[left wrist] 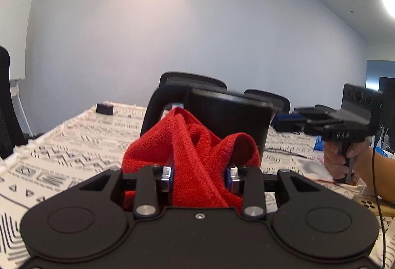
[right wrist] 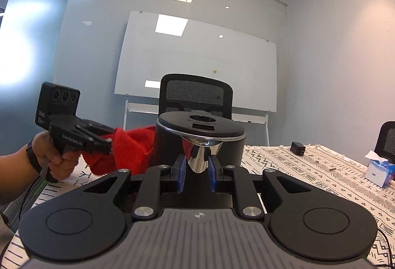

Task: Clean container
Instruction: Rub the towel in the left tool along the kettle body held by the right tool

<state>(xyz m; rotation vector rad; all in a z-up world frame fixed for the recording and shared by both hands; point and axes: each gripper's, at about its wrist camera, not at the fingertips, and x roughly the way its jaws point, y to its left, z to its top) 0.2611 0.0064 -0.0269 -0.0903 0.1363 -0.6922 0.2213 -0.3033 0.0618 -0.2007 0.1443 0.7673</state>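
Note:
The container [right wrist: 197, 140] is a black cylindrical vessel with a flat lid, a chrome rim and a chrome spout; in the left wrist view it [left wrist: 229, 120] stands just behind the cloth with its black handle at the left. My left gripper [left wrist: 199, 176] is shut on a bunched red cloth [left wrist: 195, 153] and presses it against the container's side; the cloth [right wrist: 128, 150] also shows in the right wrist view at the container's left. My right gripper [right wrist: 196, 174] has its blue pads closed on the chrome spout [right wrist: 198, 157]. It also shows in the left wrist view [left wrist: 296, 120].
The table wears a white cloth with black patterns [right wrist: 308, 170]. A small black box [right wrist: 298, 148] and a tissue box [right wrist: 379, 169] lie on it at the right. Black office chairs [right wrist: 195, 93] stand behind the table, with a whiteboard [right wrist: 197, 59] beyond.

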